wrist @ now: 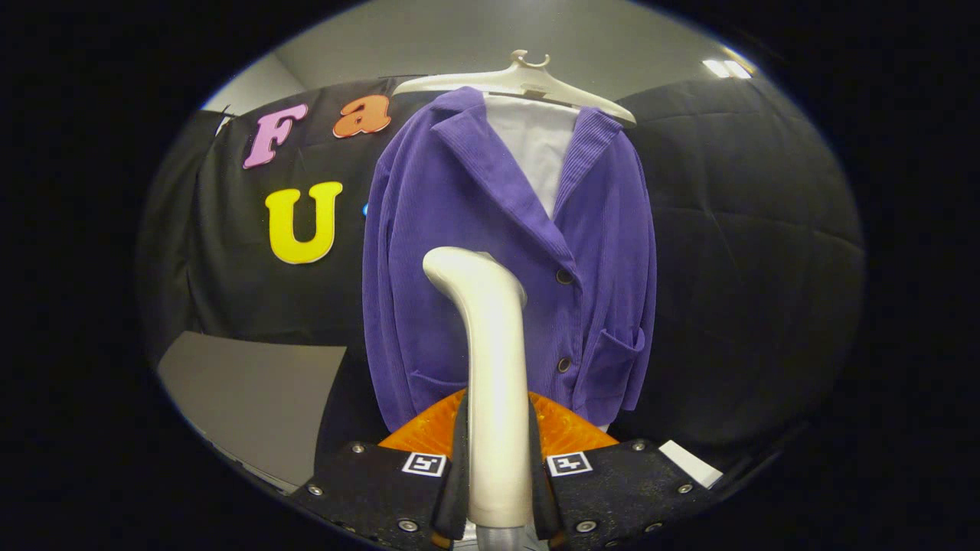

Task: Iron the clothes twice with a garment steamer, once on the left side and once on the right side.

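A purple corduroy jacket (459, 252) with a white shirt (540, 149) inside hangs on a cream hanger (521, 80) against the black booth wall. My gripper (498, 459) is shut on the cream handle of the garment steamer (494, 360), both fingers pressing its sides. The steamer stands upright between the fingers, and its curved head reaches the jacket's left front panel, beside the upper button (564, 276). I cannot tell whether the head touches the fabric. An orange part (566, 432) of the steamer shows behind the handle, just past the fingers.
A grey tabletop (253, 398) lies low to the left of the jacket. Black cloth wall (750, 245) surrounds the garment on both sides. A ceiling light (727, 69) glows up at the right.
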A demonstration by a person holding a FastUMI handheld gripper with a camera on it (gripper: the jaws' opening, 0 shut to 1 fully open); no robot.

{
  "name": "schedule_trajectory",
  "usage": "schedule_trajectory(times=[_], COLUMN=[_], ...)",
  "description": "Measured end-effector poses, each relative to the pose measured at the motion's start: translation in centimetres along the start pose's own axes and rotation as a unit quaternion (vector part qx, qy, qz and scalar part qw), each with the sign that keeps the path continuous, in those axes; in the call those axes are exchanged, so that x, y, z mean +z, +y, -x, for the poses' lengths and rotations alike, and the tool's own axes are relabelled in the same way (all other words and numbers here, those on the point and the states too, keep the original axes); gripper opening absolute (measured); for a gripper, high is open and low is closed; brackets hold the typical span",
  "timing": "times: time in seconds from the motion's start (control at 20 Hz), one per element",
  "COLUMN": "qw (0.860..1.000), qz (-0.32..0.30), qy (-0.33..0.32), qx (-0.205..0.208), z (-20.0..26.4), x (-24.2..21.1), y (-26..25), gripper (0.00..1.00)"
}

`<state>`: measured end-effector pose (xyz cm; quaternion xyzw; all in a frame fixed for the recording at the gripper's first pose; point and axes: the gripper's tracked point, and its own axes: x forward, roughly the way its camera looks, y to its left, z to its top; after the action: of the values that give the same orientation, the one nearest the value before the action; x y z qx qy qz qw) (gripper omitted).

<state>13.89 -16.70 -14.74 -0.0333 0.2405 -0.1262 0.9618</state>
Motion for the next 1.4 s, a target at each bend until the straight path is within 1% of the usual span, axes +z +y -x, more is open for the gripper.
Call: schedule_trajectory(times=[0.25, 0.6, 0.85, 1.1, 1.25, 1.4], qw=[0.999, 0.996, 0.994, 0.989, 0.987, 0.989], qz=[0.001, 0.019, 0.012, 0.024, 0.006, -0.003], qy=[0.034, 0.084, 0.106, 0.148, 0.157, 0.148], qx=[0.010, 0.000, 0.004, 0.008, 0.019, 0.009], z=[-0.5, -1.2, -0.8, -1.1, -1.0, -0.2], x=[-4.6, -11.0, -13.7, -17.8, -18.8, -17.9], y=[0.6, 0.0, 0.4, 1.3, 1.3, 0.6], gripper=[0.34, 0.33, 0.34, 0.34, 0.34, 0.34])
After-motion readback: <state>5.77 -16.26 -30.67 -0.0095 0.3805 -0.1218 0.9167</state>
